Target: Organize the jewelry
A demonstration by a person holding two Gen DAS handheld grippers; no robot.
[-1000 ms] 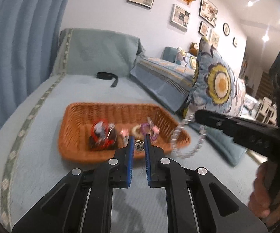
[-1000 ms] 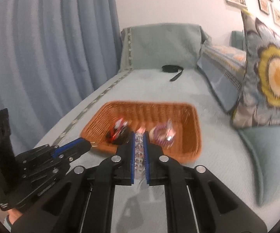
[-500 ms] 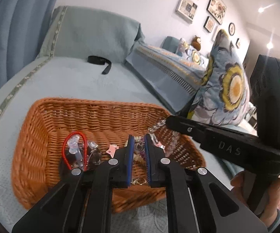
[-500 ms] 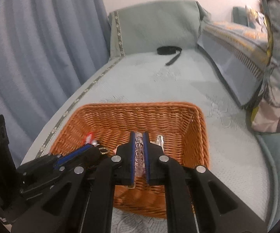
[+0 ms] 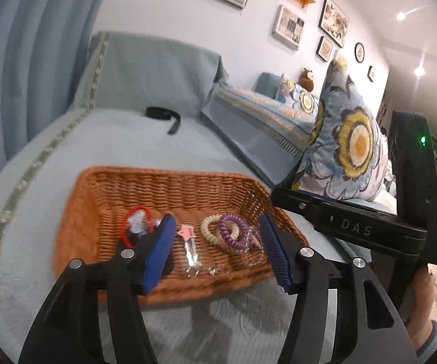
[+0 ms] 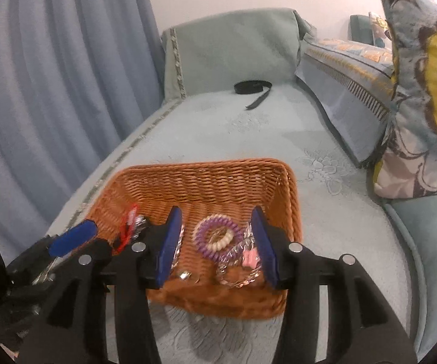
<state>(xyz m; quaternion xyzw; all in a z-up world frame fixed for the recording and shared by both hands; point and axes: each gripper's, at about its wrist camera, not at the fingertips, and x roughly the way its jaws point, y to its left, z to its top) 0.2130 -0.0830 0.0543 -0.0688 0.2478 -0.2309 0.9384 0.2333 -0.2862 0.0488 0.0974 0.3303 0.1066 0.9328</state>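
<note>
Left tongs [image 5: 217, 250]: blue pads apart, having just opened, nothing between them; they stand over the near rim of the rectangular orange wicker basket [image 5: 170, 179]. Right tongs [image 6: 217, 244]: pads likewise apart, just opened, gripping nothing, over the basket's near right part.

Basket contents: purple coiled hair tie [image 6: 217, 238] overlapping a cream coiled hair tie [image 5: 211, 232]; clear beaded bracelet [image 6: 239, 274] at the near right; pink star hair clip [image 5: 188, 235] in the middle; red cord loop [image 5: 135, 220] with clear pieces at the left. The far half of the basket floor is bare.

The basket sits on a pale blue-green sofa seat [image 6: 248, 127] with open seat on all sides. A black strap [image 6: 253, 89] lies well beyond, by the backrest. Flowered cushion [image 5: 352, 148] to the right; blue curtain [image 6: 51, 75] to the left; framed pictures [image 5: 288, 25] on the wall.
</note>
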